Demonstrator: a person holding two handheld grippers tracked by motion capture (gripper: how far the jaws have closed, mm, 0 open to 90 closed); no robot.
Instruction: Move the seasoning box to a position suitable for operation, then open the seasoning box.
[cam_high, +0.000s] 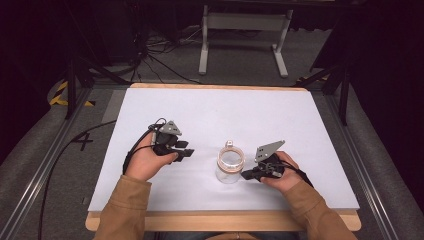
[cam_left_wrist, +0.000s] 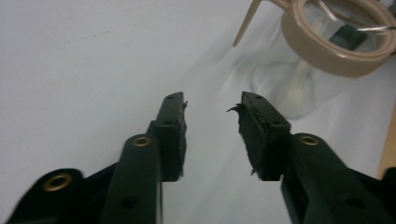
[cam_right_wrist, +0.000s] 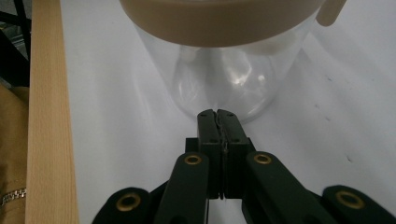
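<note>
Jar (cam_high: 230, 165), clear glass with a tan ring at its mouth, stands on the white table (cam_high: 210, 115) between the two hands, and the right gripper (cam_high: 246, 175) points at its lower wall with jaws pressed flat together on nothing, tips just short of or touching the glass; which, I cannot tell. Its top is cut off in the right gripper view. The left gripper (cam_high: 189, 151), well apart from the jar, holds its jaws partly spread with only bare table between them, its torn pads (cam_left_wrist: 251, 122) clear.
</note>
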